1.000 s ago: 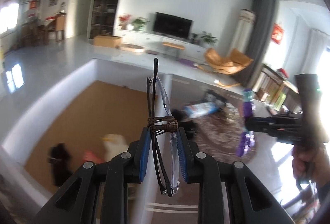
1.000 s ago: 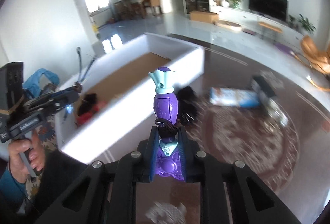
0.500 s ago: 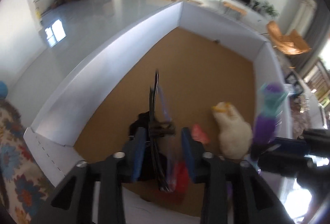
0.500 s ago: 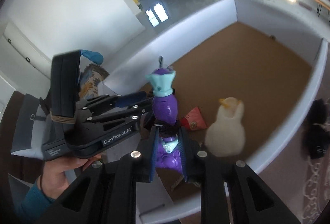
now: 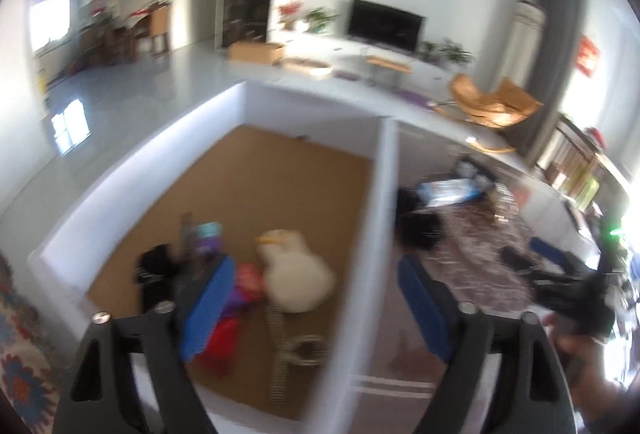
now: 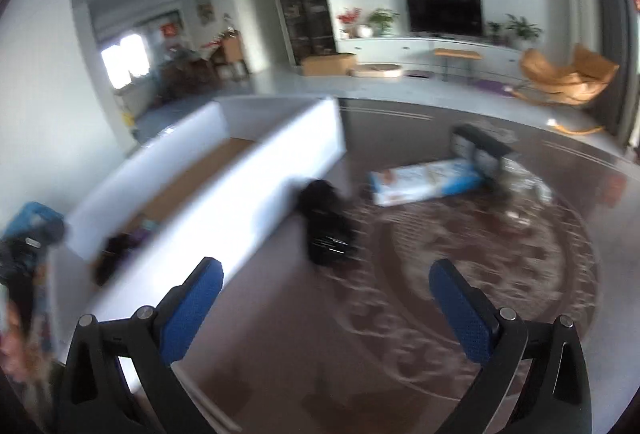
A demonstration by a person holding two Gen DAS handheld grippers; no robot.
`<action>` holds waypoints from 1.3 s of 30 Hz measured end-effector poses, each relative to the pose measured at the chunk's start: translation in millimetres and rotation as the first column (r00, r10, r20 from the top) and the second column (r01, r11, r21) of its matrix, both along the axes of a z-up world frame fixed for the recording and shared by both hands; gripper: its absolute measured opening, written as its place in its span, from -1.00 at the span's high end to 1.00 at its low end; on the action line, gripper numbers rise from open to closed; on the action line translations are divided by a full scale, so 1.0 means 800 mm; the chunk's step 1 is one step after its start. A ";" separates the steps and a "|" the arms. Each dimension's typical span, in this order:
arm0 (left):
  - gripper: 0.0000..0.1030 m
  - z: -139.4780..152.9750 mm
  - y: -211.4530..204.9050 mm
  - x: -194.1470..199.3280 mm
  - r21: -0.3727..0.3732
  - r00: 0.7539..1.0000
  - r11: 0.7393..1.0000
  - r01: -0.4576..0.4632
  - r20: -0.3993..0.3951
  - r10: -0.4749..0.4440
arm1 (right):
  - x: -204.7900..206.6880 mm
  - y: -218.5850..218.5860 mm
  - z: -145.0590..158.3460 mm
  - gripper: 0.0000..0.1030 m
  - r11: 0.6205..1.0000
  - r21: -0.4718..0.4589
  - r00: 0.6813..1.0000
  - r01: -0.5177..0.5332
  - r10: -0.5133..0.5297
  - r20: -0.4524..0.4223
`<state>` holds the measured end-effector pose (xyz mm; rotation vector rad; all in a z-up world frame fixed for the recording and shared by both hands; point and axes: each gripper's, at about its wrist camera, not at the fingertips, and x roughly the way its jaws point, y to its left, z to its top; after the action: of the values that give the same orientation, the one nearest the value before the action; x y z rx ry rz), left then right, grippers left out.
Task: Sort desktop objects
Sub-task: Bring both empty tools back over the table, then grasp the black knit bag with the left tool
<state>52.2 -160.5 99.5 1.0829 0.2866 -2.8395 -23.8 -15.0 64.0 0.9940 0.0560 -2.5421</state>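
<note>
Now both drops look done: left gripper (image 5: pixel 312 298) and right gripper (image 6: pixel 326 298) have just sprung wide, empty. Purple toy (image 5: pixel 206 240) lies inside the white box (image 5: pixel 372 234); next, the black bundle (image 6: pixel 326 230) just right of it.

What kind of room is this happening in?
Most likely a home living room: a flat television on a long white cabinet, potted plants beside it, and an orange lounge chair on the pale floor.

A home living room — that's where I'm working.
Ahead of me: a television (image 6: pixel 443 13) on a low white cabinet (image 6: pixel 424 52), potted plants (image 6: pixel 383 19), an orange lounge chair (image 6: pixel 568 76) — glossy tiled floor (image 6: pixel 420 92).
</note>
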 end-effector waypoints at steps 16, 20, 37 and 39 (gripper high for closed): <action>-1.00 -0.138 0.230 -0.097 -0.028 0.931 0.961 0.277 0.254 -0.261 | -0.008 0.186 -0.097 -1.00 0.907 0.343 0.962 0.245 -0.271 0.028; -1.00 -0.162 0.232 -0.105 -0.073 0.940 0.967 0.245 0.263 -0.218 | -0.005 0.176 -0.097 -1.00 0.882 0.396 0.962 0.256 -0.272 -0.016; -1.00 -0.181 0.216 -0.091 -0.105 0.948 0.965 0.239 0.239 -0.208 | 0.003 0.177 -0.094 -1.00 0.899 0.360 0.962 0.249 -0.273 0.018; -1.00 -0.180 0.216 -0.091 -0.104 0.948 0.965 0.241 0.239 -0.211 | 0.003 0.176 -0.094 -1.00 0.896 0.367 0.961 0.251 -0.275 0.013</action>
<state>-20.5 12.7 -44.8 1.4799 -0.0479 -2.8356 -21.5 125.8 -11.1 1.3003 0.4130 -2.8064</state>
